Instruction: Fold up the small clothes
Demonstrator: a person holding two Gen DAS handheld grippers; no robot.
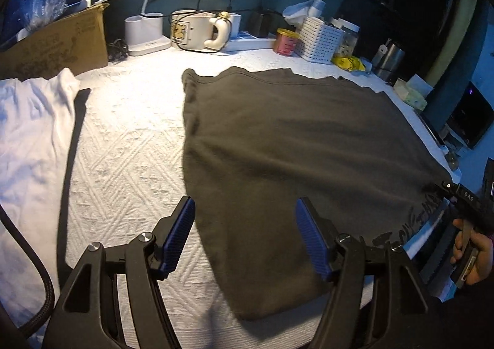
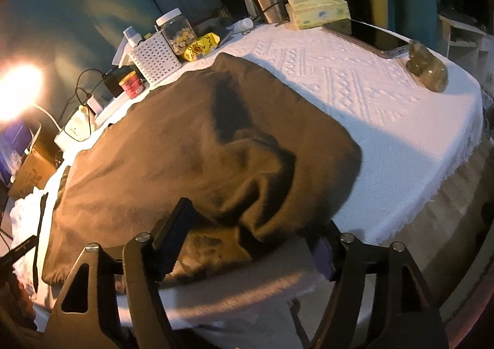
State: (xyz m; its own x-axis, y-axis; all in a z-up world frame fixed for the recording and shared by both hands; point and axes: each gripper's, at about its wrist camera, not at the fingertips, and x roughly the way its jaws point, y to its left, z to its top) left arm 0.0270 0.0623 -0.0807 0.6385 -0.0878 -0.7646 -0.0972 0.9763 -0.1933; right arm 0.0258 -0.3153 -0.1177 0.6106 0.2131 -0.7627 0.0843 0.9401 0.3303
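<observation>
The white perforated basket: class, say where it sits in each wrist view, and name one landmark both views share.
Left wrist view: white perforated basket at upper right, behind the dark garment.
Right wrist view: basket at upper left, beyond the garment.
Shared landmark: the red tin beside it.

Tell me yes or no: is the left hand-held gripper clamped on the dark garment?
No: the left hand-held gripper stands open above the dark garment.

We see a dark olive-brown cotton garment (image 1: pixel 278 148) on a white woven tablecloth (image 1: pixel 129 139) patterned with raised diamonds and zigzags. Our left gripper's ribbed pads (image 1: pixel 177 234) are blue. A crumpled white cloth (image 1: pixel 31 132) lies beside a plain brown cardboard box (image 1: pixel 61 40).
</observation>
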